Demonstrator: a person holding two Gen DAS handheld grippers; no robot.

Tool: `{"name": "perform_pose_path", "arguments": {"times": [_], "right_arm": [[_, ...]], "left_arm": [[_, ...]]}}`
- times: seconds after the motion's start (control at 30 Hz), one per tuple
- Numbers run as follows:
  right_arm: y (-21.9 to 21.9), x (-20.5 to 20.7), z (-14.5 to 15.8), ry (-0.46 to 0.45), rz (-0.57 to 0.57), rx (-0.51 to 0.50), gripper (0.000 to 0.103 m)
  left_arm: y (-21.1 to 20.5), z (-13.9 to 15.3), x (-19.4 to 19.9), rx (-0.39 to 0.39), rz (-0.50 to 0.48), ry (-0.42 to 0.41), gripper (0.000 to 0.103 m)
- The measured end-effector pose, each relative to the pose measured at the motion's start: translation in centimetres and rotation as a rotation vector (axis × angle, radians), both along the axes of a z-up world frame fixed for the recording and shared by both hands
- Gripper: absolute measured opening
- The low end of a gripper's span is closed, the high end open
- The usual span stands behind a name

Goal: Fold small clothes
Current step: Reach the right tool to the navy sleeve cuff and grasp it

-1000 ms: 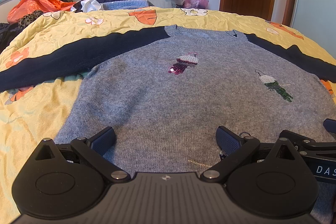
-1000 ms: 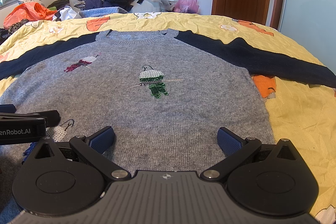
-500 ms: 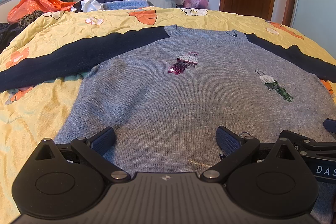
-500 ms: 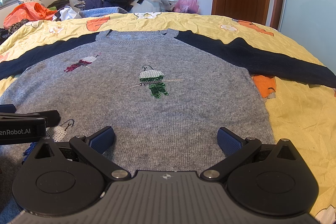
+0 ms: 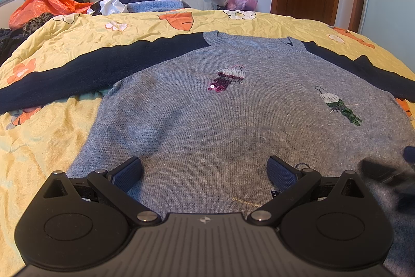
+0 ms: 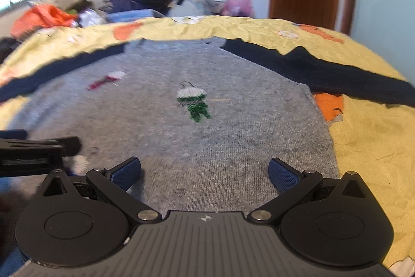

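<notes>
Pre-fold stage: left gripper [image 5: 205,170] and right gripper [image 6: 205,170], fingers apart, hover above the flat grey sweater [image 5: 220,126]; next, seemingly, a hem grasp.

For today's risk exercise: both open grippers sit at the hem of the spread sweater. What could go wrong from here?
1. The grippers are close: the left gripper shows beside the right gripper, so they might collide.
2. The sequin bird may snag on a fingertip.
3. The sweater lies on a wrinkled quilt; a pinch could catch both.
</notes>
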State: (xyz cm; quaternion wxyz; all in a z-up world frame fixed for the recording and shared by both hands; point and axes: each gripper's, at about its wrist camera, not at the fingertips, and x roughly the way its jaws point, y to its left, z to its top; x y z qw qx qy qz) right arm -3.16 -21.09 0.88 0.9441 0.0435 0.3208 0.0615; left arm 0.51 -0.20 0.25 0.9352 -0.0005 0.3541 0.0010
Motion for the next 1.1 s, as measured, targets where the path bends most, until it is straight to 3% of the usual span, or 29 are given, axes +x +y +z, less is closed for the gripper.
{"name": "perform_pose_path", "arguments": {"times": [0.1, 0.2, 0.3, 0.43, 0.6, 0.7, 0.83, 0.97, 1.07, 1.1], "right_arm": [[-4.8, -1.4, 1.9, -0.125, -0.063, 0.220, 0.103], [-11.5, -1.6, 3.3, -0.228, -0.244, 0.368, 0.103], [-18.3, -0.1, 4.0, -0.208, -0.425, 0.422, 0.103], [-26.8, 1.9, 3.2, -0.225, -0.582, 0.621, 0.103], [-34.8, 4.7, 0.1, -0.197, -0.797, 0.855, 0.094], [-37.0, 6.4, -2.3, -0.164, -0.850, 0.947, 0.089], [-36.7, 8.2, -2.8, -0.171, -0.827, 0.888, 0.089], [-36.4, 9.6, -2.2, -0.195, -0.833, 0.753, 0.084], [-37.0, 10.3, -1.8, -0.197, -0.847, 0.618, 0.060], [-37.1, 11.0, -1.7, -0.180, -0.848, 0.566, 0.043]], "left_arm": [[0.0, 0.0, 0.0, 0.000, 0.000, 0.000, 0.103], [0.0, 0.0, 0.0, -0.002, 0.000, -0.001, 0.103], [0.0, 0.0, 0.0, -0.002, 0.000, -0.001, 0.103], [0.0, 0.0, 0.0, -0.002, 0.000, -0.001, 0.103], [0.0, 0.0, 0.1, -0.002, 0.000, -0.001, 0.103], [0.0, 0.0, 0.0, -0.002, 0.000, -0.001, 0.103], [0.0, 0.0, 0.0, -0.002, 0.000, -0.001, 0.103], [0.0, 0.0, 0.0, -0.002, 0.000, -0.001, 0.103], [0.0, 0.0, 0.0, -0.002, 0.000, -0.001, 0.103], [0.0, 0.0, 0.0, -0.003, 0.000, -0.001, 0.103]]}}
